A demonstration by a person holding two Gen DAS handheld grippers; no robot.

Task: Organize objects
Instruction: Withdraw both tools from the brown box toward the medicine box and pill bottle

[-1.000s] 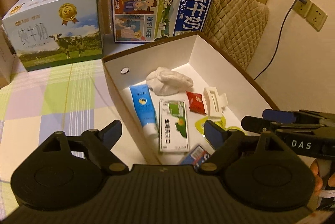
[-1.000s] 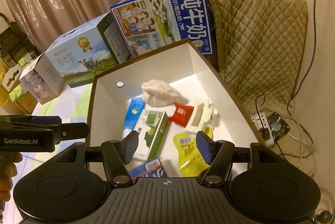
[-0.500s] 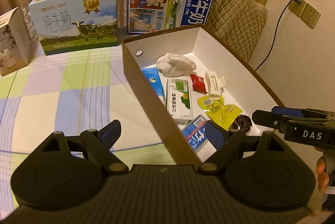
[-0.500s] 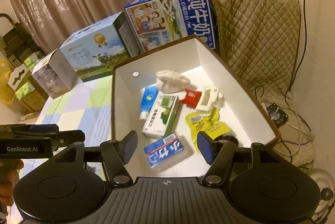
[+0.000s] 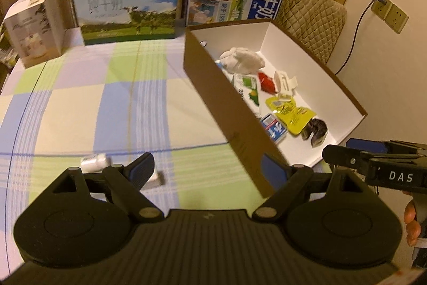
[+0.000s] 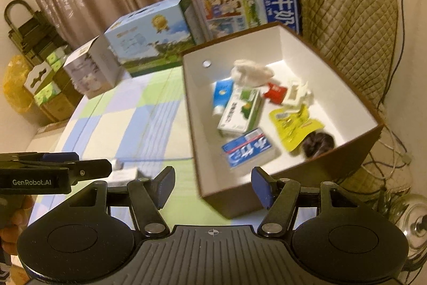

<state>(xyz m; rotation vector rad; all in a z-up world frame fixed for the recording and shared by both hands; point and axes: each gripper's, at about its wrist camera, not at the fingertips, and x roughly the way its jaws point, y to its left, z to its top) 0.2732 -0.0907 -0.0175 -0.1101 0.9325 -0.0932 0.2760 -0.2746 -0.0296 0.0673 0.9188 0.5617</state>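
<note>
On the far left of the bench [image 5: 88, 109], with its checked cloth, we now see a small white item [image 5: 96, 163] and a pale little box [image 5: 153, 179] lying just past our left hand-held gripper [image 5: 204, 170]; neither showed half a second ago, and both are too blurred to name. That gripper has pulled back and swung left, so its open fingers now frame bare cloth and the near corner of the brown box [image 5: 234, 111] instead of the box's inside. It holds nothing.

In the middle, the brown box sits further from both cameras than before. Inside it the white cloth [image 6: 250, 71], blue tube [image 6: 221, 95], green carton [image 6: 240, 111], red packet [image 6: 275, 93], white clip [image 6: 296, 93], yellow pouch [image 6: 293, 125], blue-and-white pack [image 6: 248, 149] and dark bundle [image 6: 319, 143] lie as they did.

To the right, our right hand-held gripper [image 6: 212, 187] has also drawn back; its fingers stand apart and empty, in front of the box's near wall rather than over its contents.
</note>
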